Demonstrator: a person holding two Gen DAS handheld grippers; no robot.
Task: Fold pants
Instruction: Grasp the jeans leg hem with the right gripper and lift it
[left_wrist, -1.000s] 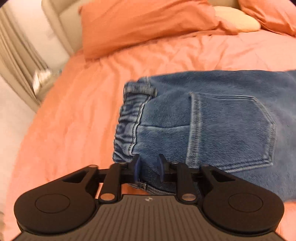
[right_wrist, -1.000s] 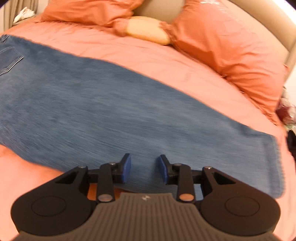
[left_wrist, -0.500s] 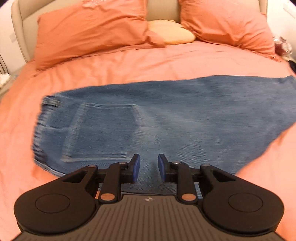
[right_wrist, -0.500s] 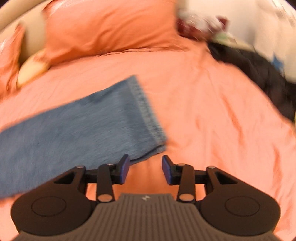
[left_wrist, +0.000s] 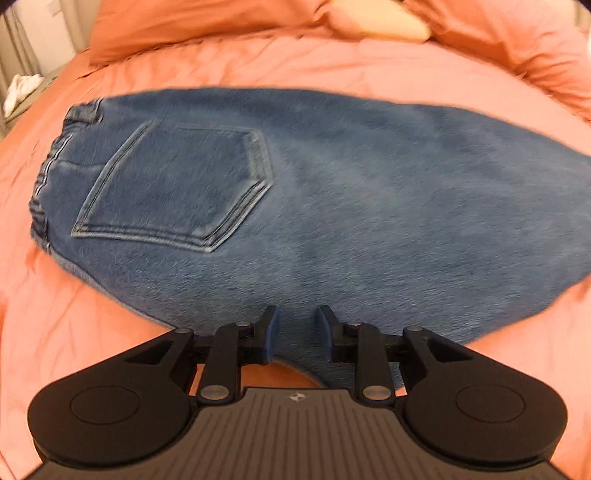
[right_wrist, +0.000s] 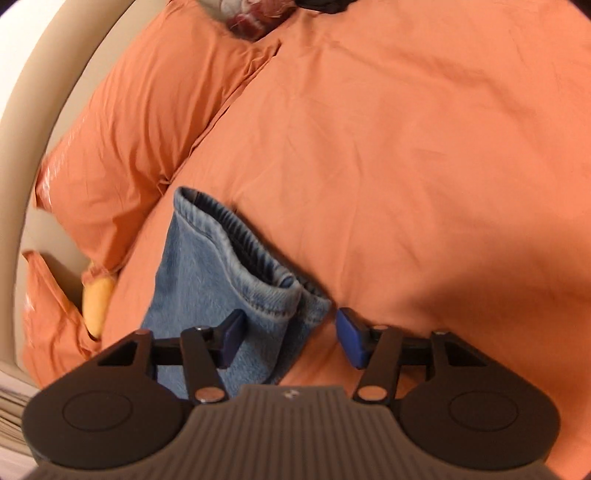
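Orange bed fills both views; the pants lie flat across it, legs stacked, pocket side up, waistband left, well below the pillows. First lengthwise fold looks done; crosswise folds remain. Right gripper hovers at the hem end of the pants, jaws closing, hem corner between them, not pinched. Left gripper narrow, empty, over the pants' near edge.

Bare orange bedspread right of jeans hem: open passage. Pillows and headboard block far side. Jeans cover bed centre; bedspread free around them.
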